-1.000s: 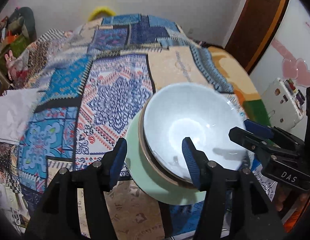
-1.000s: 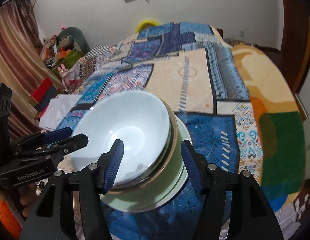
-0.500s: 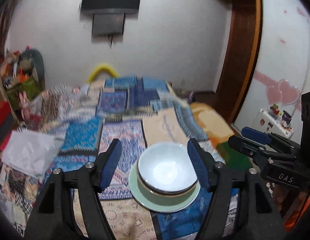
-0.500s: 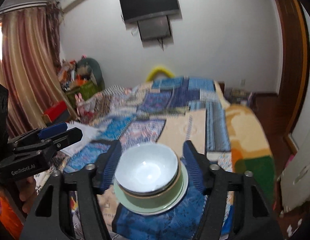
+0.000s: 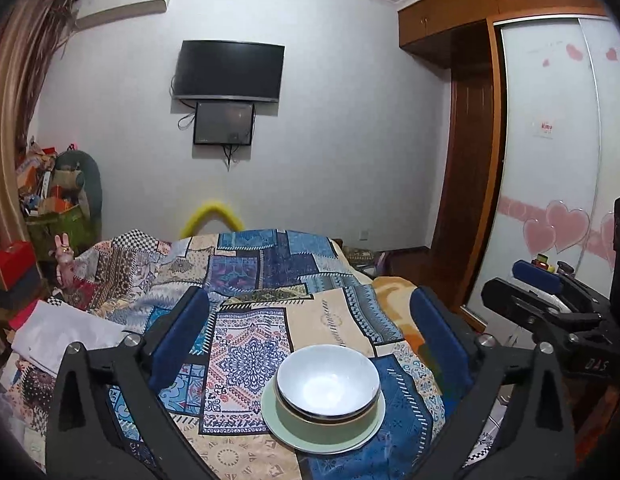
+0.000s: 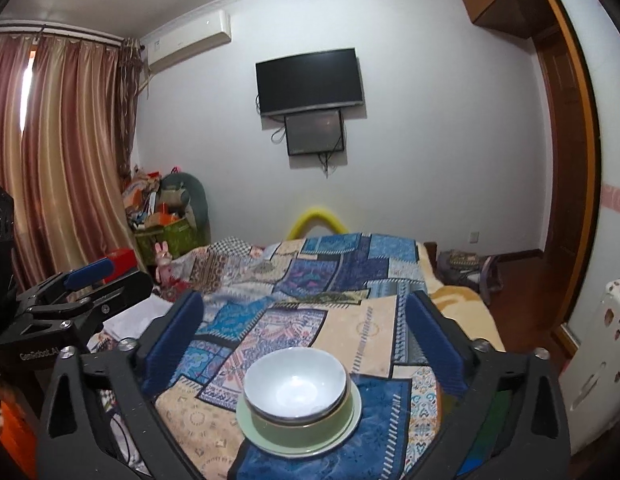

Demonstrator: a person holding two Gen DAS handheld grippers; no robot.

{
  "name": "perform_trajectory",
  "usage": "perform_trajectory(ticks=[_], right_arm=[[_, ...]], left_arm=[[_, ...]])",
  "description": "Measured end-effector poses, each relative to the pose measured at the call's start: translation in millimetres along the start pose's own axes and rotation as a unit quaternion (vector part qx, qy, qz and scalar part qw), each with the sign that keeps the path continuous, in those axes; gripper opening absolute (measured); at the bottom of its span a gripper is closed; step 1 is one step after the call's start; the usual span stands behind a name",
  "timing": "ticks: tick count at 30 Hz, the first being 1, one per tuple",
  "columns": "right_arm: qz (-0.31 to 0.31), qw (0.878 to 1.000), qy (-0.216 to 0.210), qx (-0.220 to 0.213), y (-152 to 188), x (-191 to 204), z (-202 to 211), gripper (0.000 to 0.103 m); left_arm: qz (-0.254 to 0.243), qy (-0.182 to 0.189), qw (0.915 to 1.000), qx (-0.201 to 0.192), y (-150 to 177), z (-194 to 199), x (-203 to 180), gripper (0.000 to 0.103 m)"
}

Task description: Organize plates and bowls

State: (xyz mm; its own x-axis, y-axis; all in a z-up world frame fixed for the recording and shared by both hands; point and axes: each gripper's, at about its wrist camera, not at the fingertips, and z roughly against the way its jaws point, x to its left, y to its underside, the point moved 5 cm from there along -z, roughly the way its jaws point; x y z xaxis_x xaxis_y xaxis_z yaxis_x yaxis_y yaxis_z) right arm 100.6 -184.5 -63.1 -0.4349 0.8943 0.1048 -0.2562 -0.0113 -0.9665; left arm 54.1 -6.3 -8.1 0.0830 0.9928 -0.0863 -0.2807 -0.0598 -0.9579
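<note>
The left gripper [image 5: 310, 328] is spread wide, its two black fingers tipped with ribbed blue pads [image 5: 178, 336], holding nothing and touching nothing; the stacked dishes sit between and below the fingertips, well apart from both. The right gripper [image 6: 302, 332] is likewise spread wide and empty, its blue pads [image 6: 433, 344] flanking the same stack without contact. In the left wrist view the right gripper shows at the right edge, and in the right wrist view the left gripper shows at the left edge, so the two tools are side by side at the near end of the bed. On the left of the room hang glossy striped curtains [image 6: 58, 152], with a cluttered pile of boxes and bags [image 6: 162, 216] in the corner beyond. The bed is covered by a patchwork quilt [image 5: 250, 280] of blue, beige and patterned fabric panels, rumpled toward the left. At its near end rests a round pale green plate [image 5: 286, 428], smooth and glazed; on it stands an olive-green bowl [image 5: 298, 414], and nested inside that is a white bowl [image 5: 327, 376] with a glossy interior and a dark rim line. A flat black television [image 5: 228, 70] hangs on the far white wall, and a brown wooden wardrobe [image 5: 469, 160] with a white sliding door bearing pink hearts fills the right.
</note>
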Motion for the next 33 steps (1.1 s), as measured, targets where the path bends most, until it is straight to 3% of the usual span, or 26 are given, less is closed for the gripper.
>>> perform_trajectory(ticks=[33], right_arm=[[0.003, 1.0, 0.002, -0.004, 3.2, 1.2, 10.8, 0.103]], left_arm=[[0.002, 0.001, 1.0, 0.008, 9.9, -4.1, 2.8, 0.103]])
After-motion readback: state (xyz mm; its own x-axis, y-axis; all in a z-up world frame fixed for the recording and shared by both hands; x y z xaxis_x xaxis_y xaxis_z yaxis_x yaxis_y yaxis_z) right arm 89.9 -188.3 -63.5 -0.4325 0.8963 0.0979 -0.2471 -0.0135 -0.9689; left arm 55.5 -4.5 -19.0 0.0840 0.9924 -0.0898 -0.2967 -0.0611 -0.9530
